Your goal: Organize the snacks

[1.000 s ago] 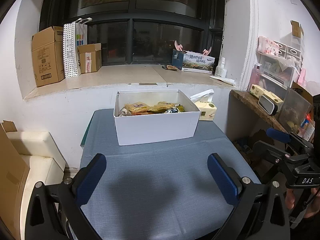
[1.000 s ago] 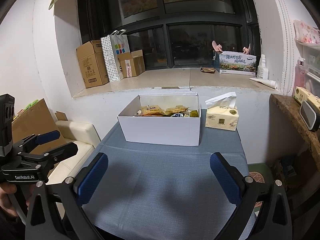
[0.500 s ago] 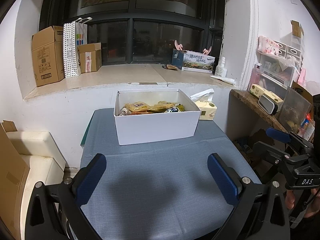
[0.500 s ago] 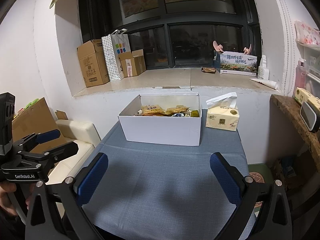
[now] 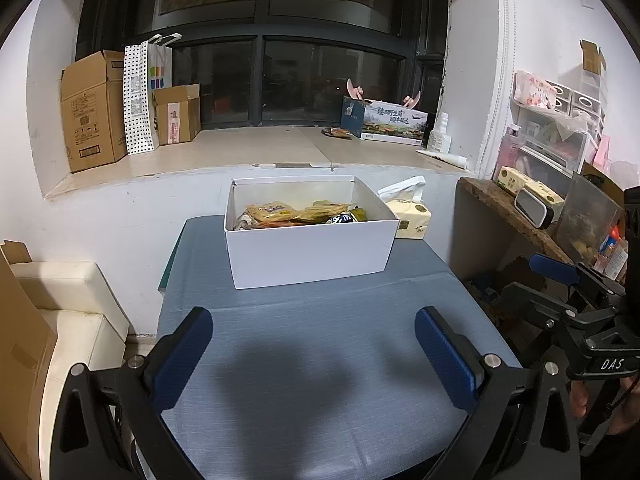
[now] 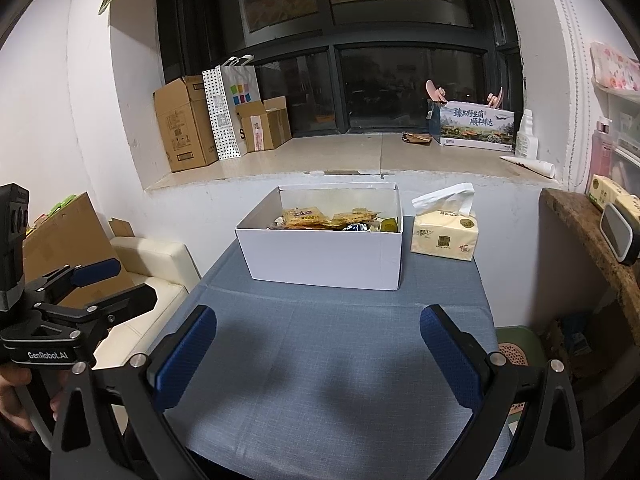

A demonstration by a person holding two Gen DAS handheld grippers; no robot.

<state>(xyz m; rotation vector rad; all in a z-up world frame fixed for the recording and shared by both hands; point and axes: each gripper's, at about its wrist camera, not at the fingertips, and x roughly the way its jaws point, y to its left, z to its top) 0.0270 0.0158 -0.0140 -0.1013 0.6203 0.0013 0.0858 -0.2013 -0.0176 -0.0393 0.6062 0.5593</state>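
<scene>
A white open box [image 5: 308,256] stands at the far end of the blue-grey table [image 5: 320,360]. It also shows in the right wrist view [image 6: 324,258]. Several snack packets [image 5: 296,214] lie inside it, yellow and orange ones on top [image 6: 316,218]. My left gripper [image 5: 314,354] is open and empty above the near part of the table. My right gripper [image 6: 318,358] is open and empty, also well short of the box. Each gripper shows at the edge of the other's view: the right one [image 5: 568,292] and the left one [image 6: 84,288].
A tissue pack [image 6: 446,232] stands right of the box. A window ledge behind holds cardboard boxes [image 5: 94,110], a dotted bag [image 5: 140,96] and a printed carton [image 5: 394,122]. A cream seat [image 5: 64,304] is left of the table, a cluttered wooden shelf [image 5: 516,216] right.
</scene>
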